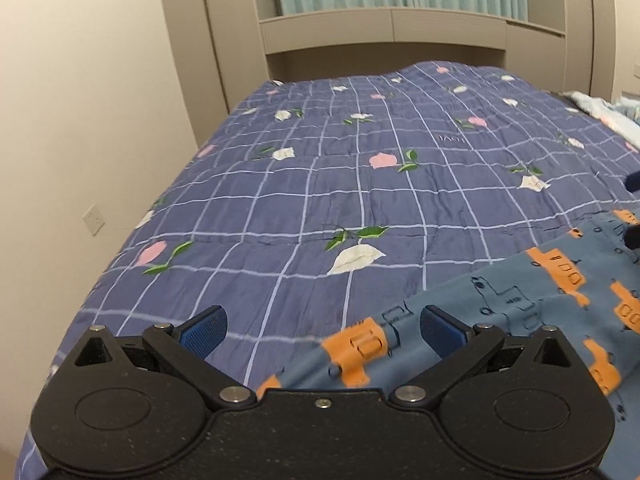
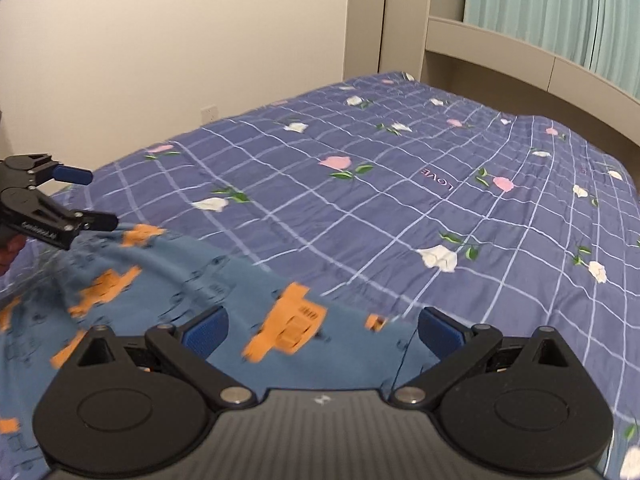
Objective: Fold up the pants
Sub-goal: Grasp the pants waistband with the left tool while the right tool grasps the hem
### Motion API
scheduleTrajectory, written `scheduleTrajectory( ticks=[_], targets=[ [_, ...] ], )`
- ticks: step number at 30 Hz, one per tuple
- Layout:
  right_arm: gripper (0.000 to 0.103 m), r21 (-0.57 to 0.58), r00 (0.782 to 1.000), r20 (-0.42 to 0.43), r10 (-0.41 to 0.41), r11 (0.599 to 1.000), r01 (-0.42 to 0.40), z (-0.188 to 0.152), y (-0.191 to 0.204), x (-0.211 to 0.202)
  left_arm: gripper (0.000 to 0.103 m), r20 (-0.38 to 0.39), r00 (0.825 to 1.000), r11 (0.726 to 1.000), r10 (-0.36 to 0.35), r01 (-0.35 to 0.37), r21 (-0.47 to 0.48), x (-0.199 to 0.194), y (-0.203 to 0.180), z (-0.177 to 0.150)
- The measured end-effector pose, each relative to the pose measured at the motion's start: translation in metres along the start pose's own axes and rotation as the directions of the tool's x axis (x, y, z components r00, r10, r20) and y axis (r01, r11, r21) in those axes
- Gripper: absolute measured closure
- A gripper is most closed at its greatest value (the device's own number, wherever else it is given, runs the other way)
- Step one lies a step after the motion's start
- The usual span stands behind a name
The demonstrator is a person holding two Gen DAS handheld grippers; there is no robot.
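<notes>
Blue truck-print pants (image 2: 168, 280) lie on the bed's checked quilt (image 2: 400, 184); left tongs (image 1: 323, 326) and right tongs (image 2: 322, 326) gape above them.

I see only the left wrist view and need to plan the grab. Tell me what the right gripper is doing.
Observer: The right gripper is open, its jaws wide apart. The pants lie spread below them, not gripped.
Operator: Now say how my left gripper looks from that side.
Observer: The left gripper is open too, at the left edge of the pants, with nothing between its jaws.
Operator: Report anything loose near the right fingers.
Observer: A thin dark thread runs over the fabric just inside the right-hand finger.
</notes>
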State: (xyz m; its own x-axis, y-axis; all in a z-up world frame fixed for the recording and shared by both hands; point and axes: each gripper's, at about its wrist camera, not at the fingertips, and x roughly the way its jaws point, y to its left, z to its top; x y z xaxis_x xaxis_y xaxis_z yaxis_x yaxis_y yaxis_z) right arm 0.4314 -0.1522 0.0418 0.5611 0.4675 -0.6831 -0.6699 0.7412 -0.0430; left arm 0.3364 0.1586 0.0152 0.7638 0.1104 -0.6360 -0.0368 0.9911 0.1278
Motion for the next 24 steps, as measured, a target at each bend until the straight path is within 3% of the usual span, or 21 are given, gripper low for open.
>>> scheduleTrajectory(
  ticks=[8, 12, 16, 21, 24],
  targets=[
    [0.000, -0.007, 0.996, -0.069, 0.055, 0.998, -0.056, 0.016, -0.029, 0.054, 0.001, -0.036, 0.996, 0.996, -0.085, 0.085, -0.008, 0.037, 0.015, 0.011],
    [0.004, -0.035, 0.991, -0.107, 0.076, 0.996, -0.080, 0.019, -0.031, 0.068, 0.001, -0.062, 0.986, 0.987, -0.157, 0.159, 0.022, 0.046, 0.018, 0.012],
    [0.020, -0.055, 0.981, -0.164, 0.103, 0.992, -0.113, 0.021, -0.032, 0.083, 0.012, -0.117, 0.962, 0.967, -0.246, 0.251, 0.032, 0.055, 0.021, 0.012],
    [0.026, -0.089, 0.966, -0.224, 0.132, 0.984, -0.155, 0.020, -0.033, 0.092, 0.022, -0.200, 0.924, 0.944, -0.325, 0.331, -0.003, 0.065, 0.031, 0.010],
    [0.026, -0.105, 0.957, -0.258, 0.134, 0.981, -0.166, 0.018, -0.033, 0.097, 0.036, -0.249, 0.902, 0.934, -0.352, 0.357, -0.024, 0.071, 0.034, 0.008]
  ],
)
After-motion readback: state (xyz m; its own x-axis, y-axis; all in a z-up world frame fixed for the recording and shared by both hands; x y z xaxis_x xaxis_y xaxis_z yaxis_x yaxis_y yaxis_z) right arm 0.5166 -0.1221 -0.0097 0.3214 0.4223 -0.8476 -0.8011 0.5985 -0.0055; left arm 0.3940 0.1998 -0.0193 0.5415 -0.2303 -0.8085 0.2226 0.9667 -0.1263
